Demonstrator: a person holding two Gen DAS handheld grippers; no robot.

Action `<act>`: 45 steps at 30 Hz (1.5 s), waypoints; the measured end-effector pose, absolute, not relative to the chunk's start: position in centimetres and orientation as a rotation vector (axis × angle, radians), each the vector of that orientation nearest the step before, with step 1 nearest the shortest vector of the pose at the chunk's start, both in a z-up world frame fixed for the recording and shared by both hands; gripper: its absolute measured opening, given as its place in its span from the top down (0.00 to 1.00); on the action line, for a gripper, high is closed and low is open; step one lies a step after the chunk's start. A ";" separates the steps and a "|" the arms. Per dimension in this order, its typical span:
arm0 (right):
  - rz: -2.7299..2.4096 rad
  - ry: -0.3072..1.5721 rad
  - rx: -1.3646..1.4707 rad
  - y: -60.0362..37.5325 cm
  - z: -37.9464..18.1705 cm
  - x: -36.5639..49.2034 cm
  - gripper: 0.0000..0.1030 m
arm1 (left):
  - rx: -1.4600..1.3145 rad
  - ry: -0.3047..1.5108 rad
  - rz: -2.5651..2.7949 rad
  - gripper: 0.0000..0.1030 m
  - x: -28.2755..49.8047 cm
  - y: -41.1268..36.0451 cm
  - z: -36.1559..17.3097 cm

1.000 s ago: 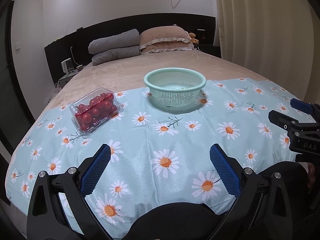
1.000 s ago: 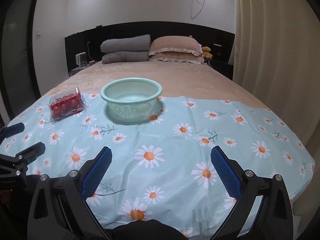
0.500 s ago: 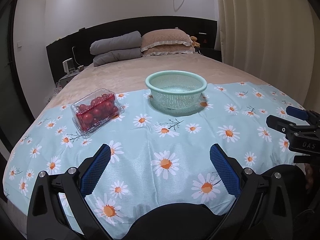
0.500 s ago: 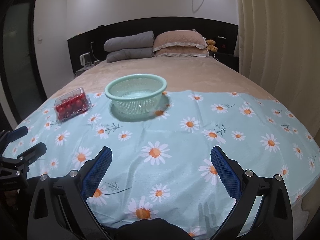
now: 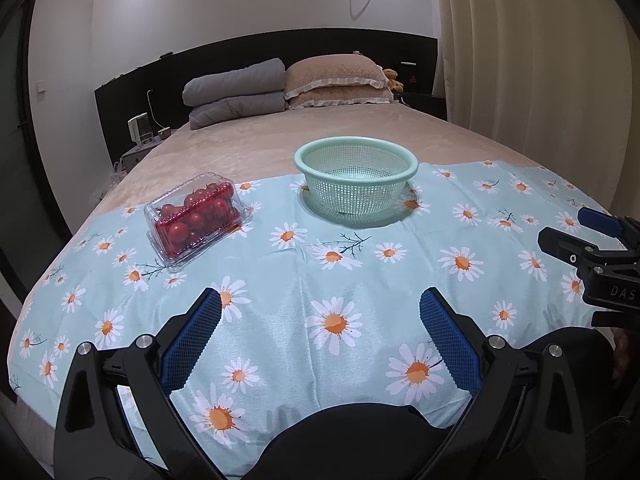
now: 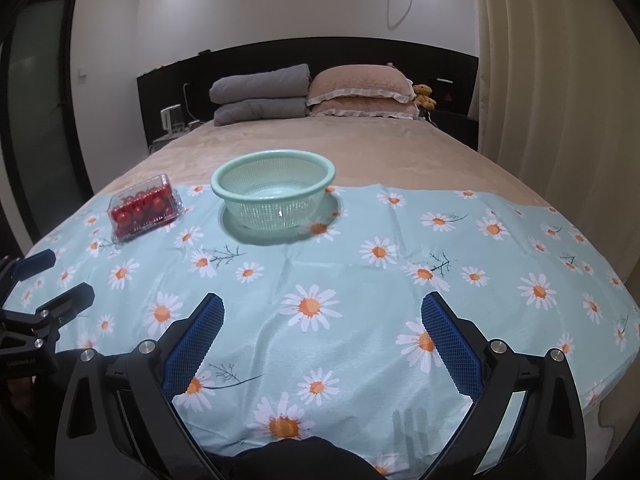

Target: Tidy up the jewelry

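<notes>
While both grippers hang over the near edge of the cloth, the scene reads so:

Change: against a second ago, both views sit a little higher and further back; the basket and the box lie lower in frame, and more wall shows above the headboard.
Left gripper (image 5: 320, 312): fingers spread wide, nothing between the blue pads.
Right gripper (image 6: 322, 314): fingers spread wide, holding nothing.
Jewelry: none can be made out anywhere on the bed.
Tomato box (image 5: 195, 218): one clear clamshell of red tomatoes on the daisy cloth (image 5: 360, 280), left of the basket and well apart from it; long axis runs from near-left to far-right.
Basket (image 5: 356, 176): one mint mesh bowl, upright, at the cloth's far edge.
Pillows (image 5: 336, 80): two tan, stacked, beside two grey.
</notes>
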State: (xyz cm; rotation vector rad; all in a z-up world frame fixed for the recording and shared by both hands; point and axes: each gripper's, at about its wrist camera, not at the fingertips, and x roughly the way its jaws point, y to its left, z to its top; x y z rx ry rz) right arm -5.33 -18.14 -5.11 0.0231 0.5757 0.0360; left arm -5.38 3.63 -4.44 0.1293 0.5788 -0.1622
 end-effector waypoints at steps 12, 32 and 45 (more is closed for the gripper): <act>0.030 0.583 0.022 -18.3 -5.2 -5.2 0.08 | 0.055 0.632 -0.188 0.05 -4.5 4.7 -5.0; 0.031 0.574 0.007 -18.0 -5.3 -5.4 0.08 | 0.088 0.641 -0.187 0.05 -4.4 4.1 -5.3; 0.022 0.567 -0.016 -17.6 -5.2 -5.5 0.08 | 0.111 0.642 -0.178 0.05 -4.5 3.8 -5.4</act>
